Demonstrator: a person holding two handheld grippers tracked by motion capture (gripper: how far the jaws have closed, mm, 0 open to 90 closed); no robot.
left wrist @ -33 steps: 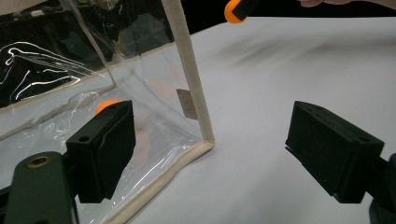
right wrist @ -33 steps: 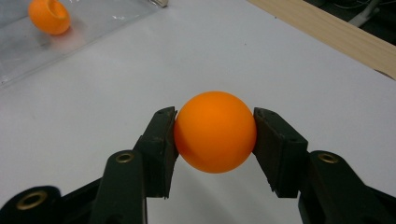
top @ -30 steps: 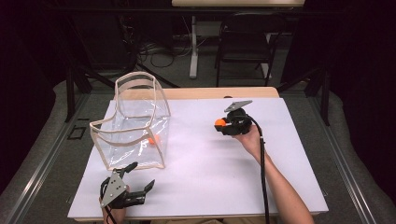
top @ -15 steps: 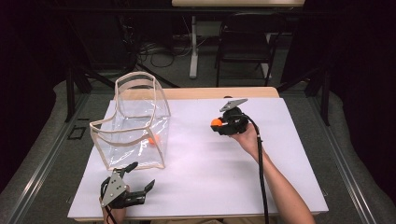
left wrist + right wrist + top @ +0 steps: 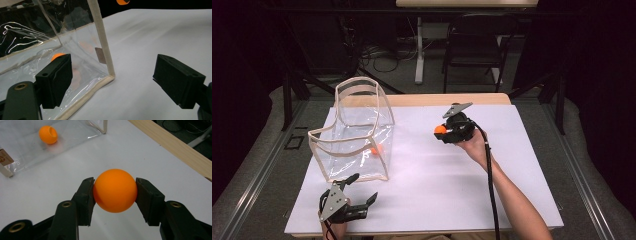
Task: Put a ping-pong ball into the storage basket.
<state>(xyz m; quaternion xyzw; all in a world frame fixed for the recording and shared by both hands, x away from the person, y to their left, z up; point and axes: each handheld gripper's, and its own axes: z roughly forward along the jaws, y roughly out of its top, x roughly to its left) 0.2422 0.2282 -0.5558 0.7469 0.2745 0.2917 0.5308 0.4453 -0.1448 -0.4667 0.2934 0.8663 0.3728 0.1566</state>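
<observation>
One smooth orange plastic ball [image 5: 115,190] sits clamped between the two black jaws of the right gripper [image 5: 115,191], a pad pressed against each side of it, and it hangs clear of the white tabletop [image 5: 437,175] rather than resting on it. From the high view this ball [image 5: 440,129] shows at the tip of the right gripper [image 5: 443,131], held above the middle of the surface, closer to the far edge than to the near one, with the person's right hand [image 5: 474,145] behind it and the black cable [image 5: 492,190] trailing back along the forearm toward the near edge. A second orange ball [image 5: 48,134], dented on one side, lies inside the clear plastic bag with cream fabric trim [image 5: 357,135], which stands open-topped on the left half of the surface, well apart from the held ball. That second ball [image 5: 375,150] rests on the bag's floor near its right-hand wall. The left gripper [image 5: 359,192] lies low by the near left corner of the surface, just in front of the bag's near right corner, its jaws spread wide with nothing between them; in the left gripper view the bag's cream-edged corner [image 5: 110,75] stands between the two open jaws but beyond them, untouched.
</observation>
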